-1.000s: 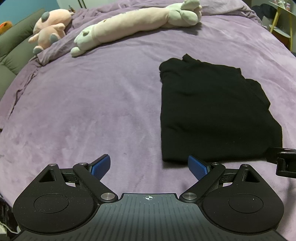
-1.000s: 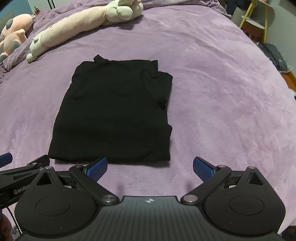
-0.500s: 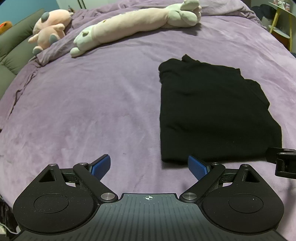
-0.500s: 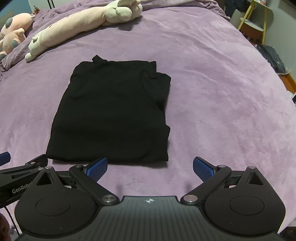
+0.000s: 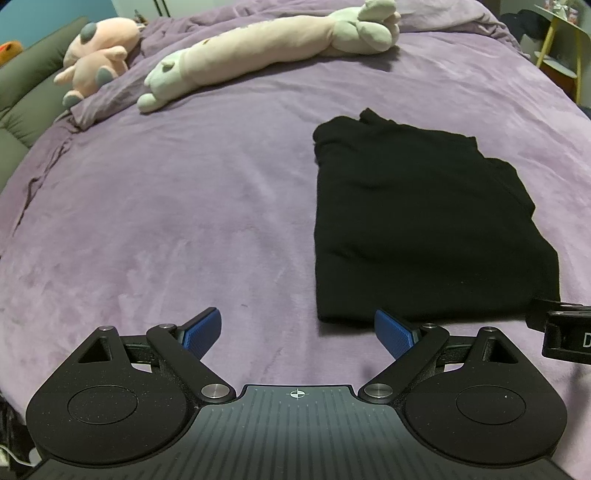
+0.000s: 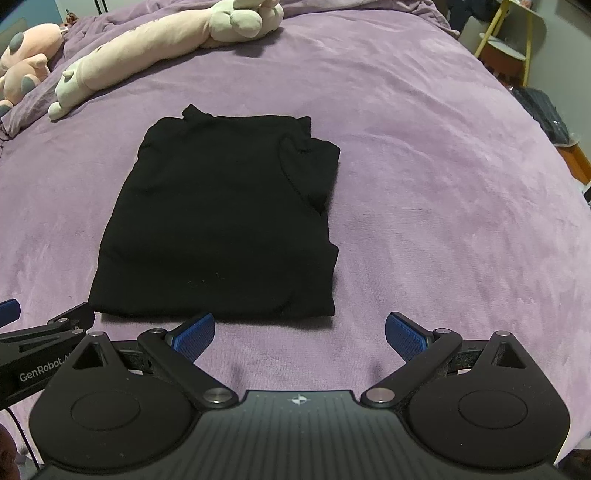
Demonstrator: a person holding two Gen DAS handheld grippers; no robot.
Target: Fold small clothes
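A black garment [image 5: 417, 221] [image 6: 229, 218] lies flat on the purple bedspread [image 5: 184, 206], folded into a rough rectangle with a sleeve tucked along its right side. My left gripper [image 5: 298, 332] is open just short of the garment's near left corner, nothing between its blue pads. My right gripper [image 6: 300, 334] is also open, near the garment's near right corner, holding nothing. Each gripper's body shows at the edge of the other's view.
A long cream plush toy [image 5: 266, 51] [image 6: 155, 55] lies across the far side of the bed. A pink plush [image 5: 98, 61] sits at the far left by a grey-green cushion [image 5: 26, 85]. A yellow-legged stand [image 6: 513, 33] is off the bed's right side.
Both grippers have drawn back slightly toward the near edge; the garment looks a little farther away. Both stay open, and the garment has not moved.
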